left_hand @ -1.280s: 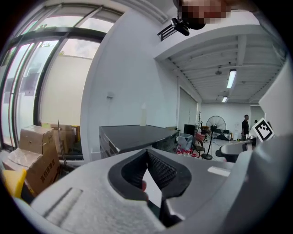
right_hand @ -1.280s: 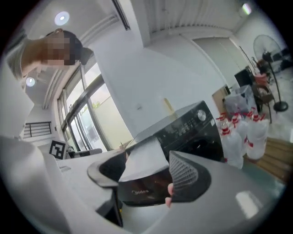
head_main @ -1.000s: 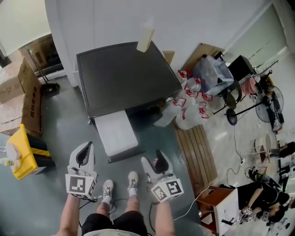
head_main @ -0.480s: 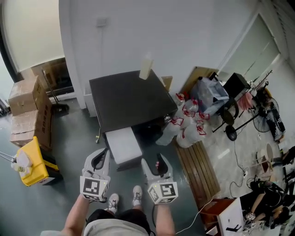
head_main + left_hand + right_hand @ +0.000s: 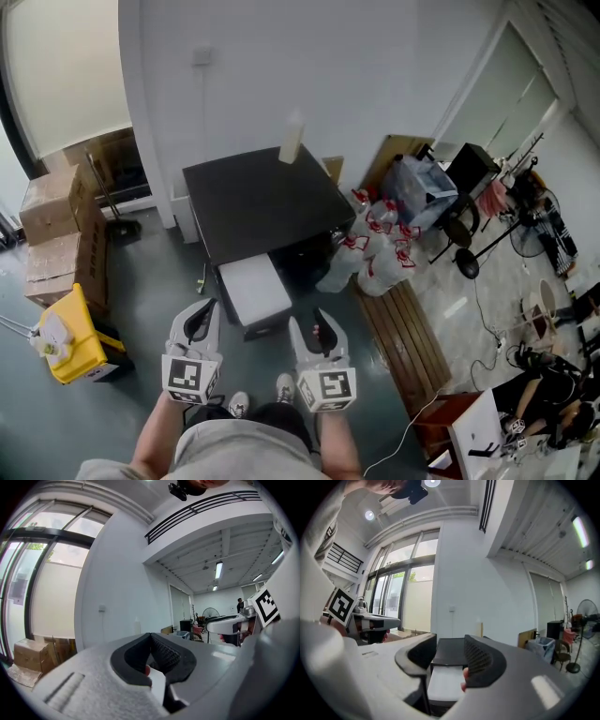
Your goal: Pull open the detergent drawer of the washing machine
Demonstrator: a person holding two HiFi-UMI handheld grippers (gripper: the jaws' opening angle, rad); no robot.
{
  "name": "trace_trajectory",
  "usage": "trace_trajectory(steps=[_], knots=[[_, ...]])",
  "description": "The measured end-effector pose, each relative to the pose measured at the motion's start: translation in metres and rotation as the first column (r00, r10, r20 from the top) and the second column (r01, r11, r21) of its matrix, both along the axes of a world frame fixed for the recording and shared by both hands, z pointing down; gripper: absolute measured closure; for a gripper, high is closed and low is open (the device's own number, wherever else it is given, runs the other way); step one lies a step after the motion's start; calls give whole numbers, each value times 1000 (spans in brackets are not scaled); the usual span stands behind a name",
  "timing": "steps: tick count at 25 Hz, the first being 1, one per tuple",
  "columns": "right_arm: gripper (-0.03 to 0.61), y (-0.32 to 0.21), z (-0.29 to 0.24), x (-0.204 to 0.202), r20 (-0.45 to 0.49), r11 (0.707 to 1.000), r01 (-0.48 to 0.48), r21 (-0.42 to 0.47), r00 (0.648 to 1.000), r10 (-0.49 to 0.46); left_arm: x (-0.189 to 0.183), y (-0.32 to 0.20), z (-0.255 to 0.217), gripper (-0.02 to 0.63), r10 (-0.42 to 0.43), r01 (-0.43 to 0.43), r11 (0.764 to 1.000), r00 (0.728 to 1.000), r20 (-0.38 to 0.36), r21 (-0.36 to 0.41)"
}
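Note:
The washing machine (image 5: pixel 262 202) has a flat black top and stands against the white wall. Its white detergent drawer (image 5: pixel 251 289) sticks out of the front towards me. Both grippers are held level, short of the drawer's front edge and touching nothing. My left gripper (image 5: pixel 197 317) is shut with nothing between its pads, which meet at the tips in the left gripper view (image 5: pixel 151 641). My right gripper (image 5: pixel 314 330) is closing with a gap left between its pads (image 5: pixel 449 656). That gap is empty, and the drawer (image 5: pixel 445 684) shows through it farther off.
A pale bottle (image 5: pixel 292 139) stands at the back of the machine top. A yellow bin (image 5: pixel 66 342) and cardboard boxes (image 5: pixel 56 244) are on the left. On the right lie white-and-red bags (image 5: pixel 370 248), a slatted wooden pallet (image 5: pixel 403 333) and a cluttered chair (image 5: pixel 441 178).
Both grippers have risen and drawn back from beside the drawer's front towards me. The right gripper's jaws have narrowed. The drawer stays pulled out.

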State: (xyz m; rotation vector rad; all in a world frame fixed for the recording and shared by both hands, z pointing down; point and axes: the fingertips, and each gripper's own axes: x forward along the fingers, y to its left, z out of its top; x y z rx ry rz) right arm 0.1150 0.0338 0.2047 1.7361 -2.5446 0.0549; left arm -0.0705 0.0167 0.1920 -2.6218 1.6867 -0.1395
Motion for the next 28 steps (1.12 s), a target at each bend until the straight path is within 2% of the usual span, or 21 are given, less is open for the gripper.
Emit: trace_trajectory(steps=[5,12,17,22,28], knots=[[453,5,-9,-3,-55,999,-27,41,998,29,-12,5,1,603,-12,12,1000,1000,-4,-3],[489,8,1,-9,-72,999,-28,28,997,30,-19,4,3,604,-16,16,1000,1000,3,-5],[548,10,5,-9,-84,999,-42,17,996,43,-18,0,3,604,-7,7,1000,1000,3,-3],[572,11,6,-13,-84,998,-52,24,995,54,-17,2,5,604,8,-8,1000,1000,-1,-5],[572,11,3,-14,-82,999,-46,30,995,48,-16,2,7,604,16,-16,1000,1000,0,-11]])
